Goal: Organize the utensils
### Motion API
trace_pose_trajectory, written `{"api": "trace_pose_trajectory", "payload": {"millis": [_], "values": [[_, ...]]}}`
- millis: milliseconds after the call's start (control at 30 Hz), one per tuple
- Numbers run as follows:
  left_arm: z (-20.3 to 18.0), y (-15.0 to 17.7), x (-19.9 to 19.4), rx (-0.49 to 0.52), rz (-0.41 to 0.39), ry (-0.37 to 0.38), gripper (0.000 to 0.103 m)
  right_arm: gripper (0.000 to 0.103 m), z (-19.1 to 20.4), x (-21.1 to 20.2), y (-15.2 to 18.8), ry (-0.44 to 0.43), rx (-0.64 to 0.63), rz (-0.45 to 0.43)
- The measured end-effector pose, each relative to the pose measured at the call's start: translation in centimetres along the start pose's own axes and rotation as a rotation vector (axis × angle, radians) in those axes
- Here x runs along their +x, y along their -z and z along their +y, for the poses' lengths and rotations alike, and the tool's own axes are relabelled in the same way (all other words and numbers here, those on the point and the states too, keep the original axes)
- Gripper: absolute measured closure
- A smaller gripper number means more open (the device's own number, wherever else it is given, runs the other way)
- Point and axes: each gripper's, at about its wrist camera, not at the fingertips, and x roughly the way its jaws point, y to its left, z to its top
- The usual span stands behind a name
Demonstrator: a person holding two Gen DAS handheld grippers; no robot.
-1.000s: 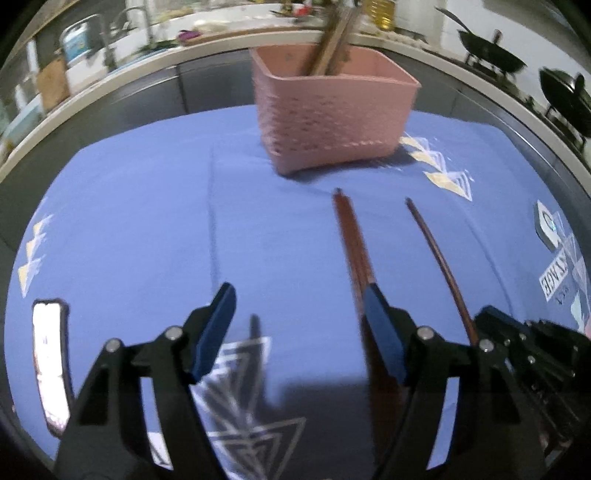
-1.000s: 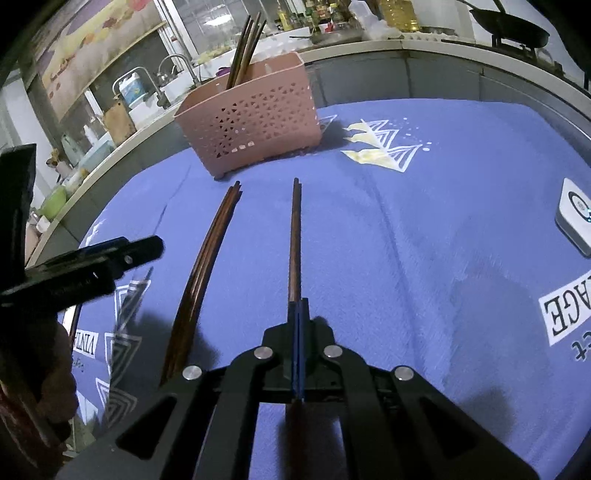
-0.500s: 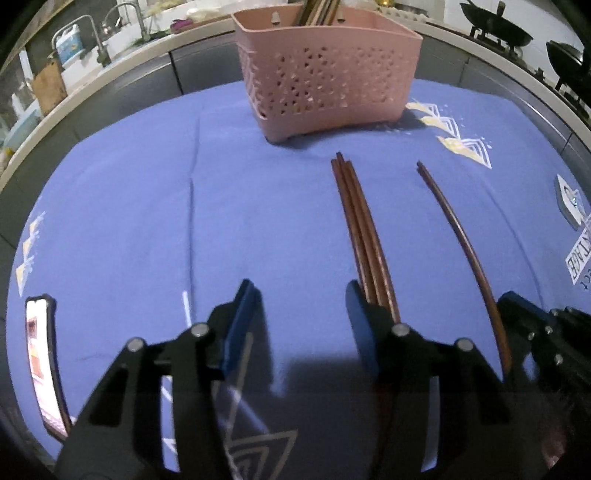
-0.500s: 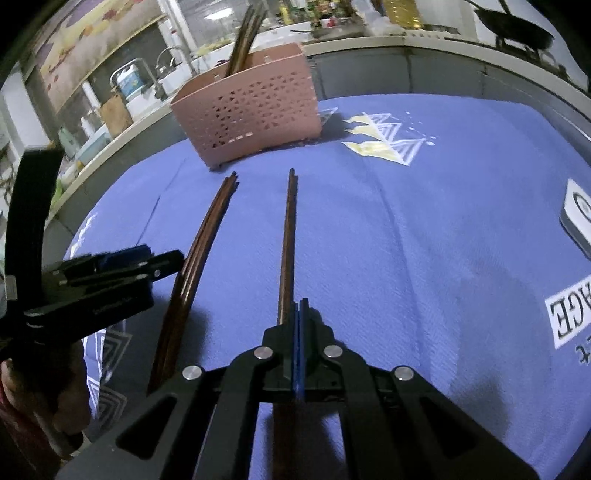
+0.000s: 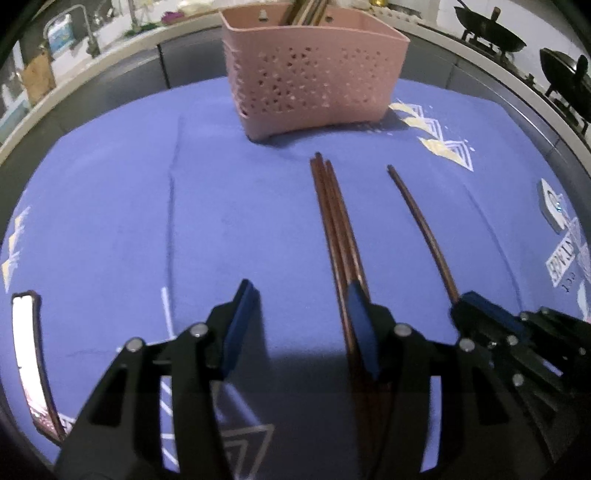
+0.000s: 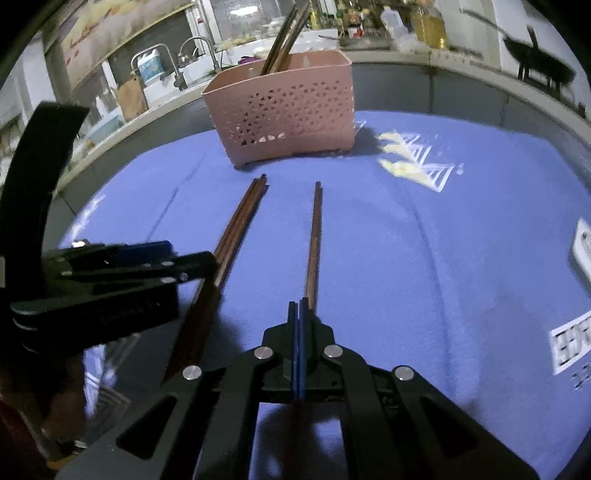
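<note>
Clearly the right gripper is clamped on a single chopstick pointing ahead toward the pink basket; the left gripper stands half-open, empty, the chopstick bundle beside its right finger. Careless sweeping could scatter them.

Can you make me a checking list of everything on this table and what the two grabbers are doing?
Surface: blue patterned tablecloth covering the table, with a crease.
Job's things: pink perforated plastic basket at the far side, with brown chopsticks standing inside; bundle of brown wooden chopsticks lying flat; single brown wooden chopstick.
Clutter: phone at the left edge; small white device at the right edge.
Grippers: left gripper open, nothing between its pads, its right pad beside the bundle; right gripper shut on the single chopstick.
Cables: nothing seen.
Surroundings: kitchen counter with tap, bottles, and dark woks on a stove.
</note>
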Motion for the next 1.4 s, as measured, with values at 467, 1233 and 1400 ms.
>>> {"api": "trace_pose_trajectory", "payload": {"millis": [467,1233,1400], "values": [[-0.1,-0.8,0.7,0.021,0.011,-0.011,0.098,0.102,-0.2,-0.3,0.3,0.029,-0.043,0.011],[3.4,-5.3,-0.6,0.035,-0.072,0.092,0.098,0.103,-1.7,3.5,-9.6,-0.142,-0.018,0.127],[4.7,-6.5,-8.5,0.012,-0.271,0.158,0.098,0.103,-0.6,-3.2,-10.9,-0.169,-0.075,-0.065]]}}
